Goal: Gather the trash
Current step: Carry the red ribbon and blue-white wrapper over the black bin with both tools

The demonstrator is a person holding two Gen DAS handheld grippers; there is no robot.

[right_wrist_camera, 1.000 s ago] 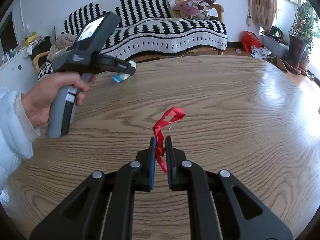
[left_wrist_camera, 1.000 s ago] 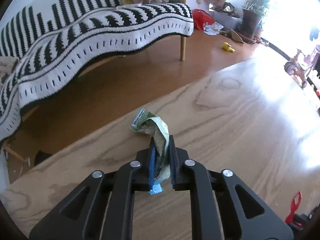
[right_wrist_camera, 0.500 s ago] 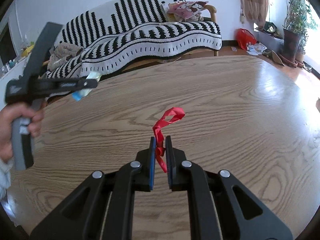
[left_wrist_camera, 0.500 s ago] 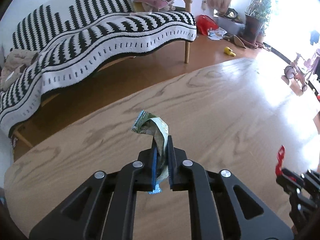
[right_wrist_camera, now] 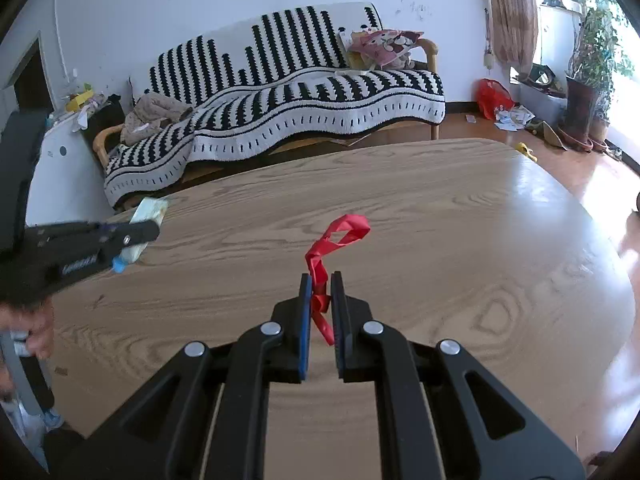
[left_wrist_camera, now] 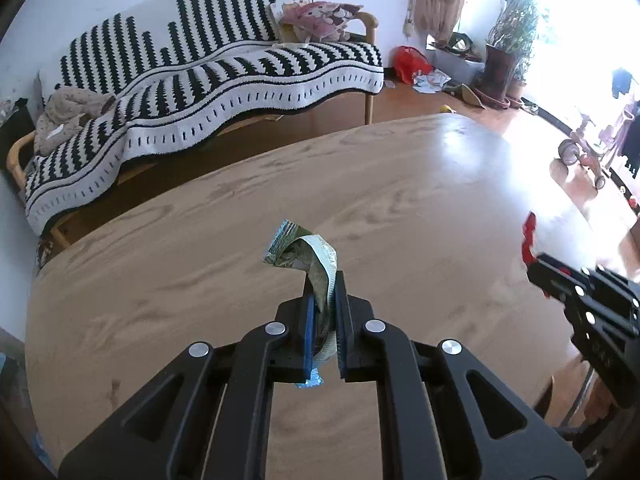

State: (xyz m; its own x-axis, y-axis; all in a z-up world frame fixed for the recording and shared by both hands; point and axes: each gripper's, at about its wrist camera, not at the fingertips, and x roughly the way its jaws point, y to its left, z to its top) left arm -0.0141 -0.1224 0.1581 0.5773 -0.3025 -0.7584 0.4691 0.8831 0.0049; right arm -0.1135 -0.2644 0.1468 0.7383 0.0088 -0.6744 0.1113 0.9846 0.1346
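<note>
Item 1: green wrapper (left_wrist_camera: 310,258), clamped in L gripper (left_wrist_camera: 323,300), held above table (left_wrist_camera: 420,200). Item 2: red ribbon (right_wrist_camera: 332,246), clamped in R gripper (right_wrist_camera: 321,294). Pickup judged done; bin not seen, disposal left.

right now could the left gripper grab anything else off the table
Probably not: the left gripper is shut on a crumpled green wrapper, so its fingers are occupied. The wooden table shows no other trash in these views anyway.
</note>
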